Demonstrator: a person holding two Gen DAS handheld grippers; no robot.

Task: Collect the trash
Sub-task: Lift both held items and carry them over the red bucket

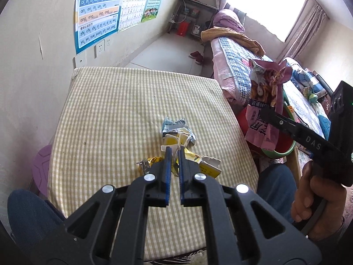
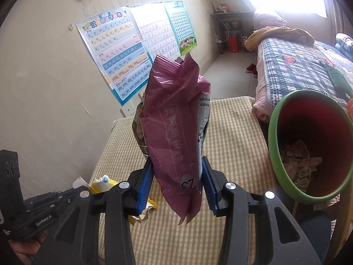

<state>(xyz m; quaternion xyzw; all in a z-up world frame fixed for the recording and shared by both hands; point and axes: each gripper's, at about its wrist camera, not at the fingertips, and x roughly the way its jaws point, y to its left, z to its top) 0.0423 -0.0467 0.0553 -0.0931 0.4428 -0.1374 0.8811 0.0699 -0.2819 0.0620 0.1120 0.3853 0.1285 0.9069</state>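
In the right wrist view the right claw [image 2: 176,184] is clamped on a crumpled purple snack wrapper [image 2: 174,119], its blue pads pressing both sides while the wrapper stands upright at the centre of the frame. To the right, a red bin with a green rim [image 2: 274,154] sits beside the checked tabletop [image 2: 233,145], with paper scraps in its bottom. In the left wrist view the left claw [image 1: 174,152] is clenched at lower centre, its blue pads nearly together with a thin bit of yellow and white wrapper [image 1: 176,149] apparently between the tips. More torn packets [image 1: 176,132] lie on the tabletop just beyond. A hand [image 1: 317,196] grips the right tool at the right edge.
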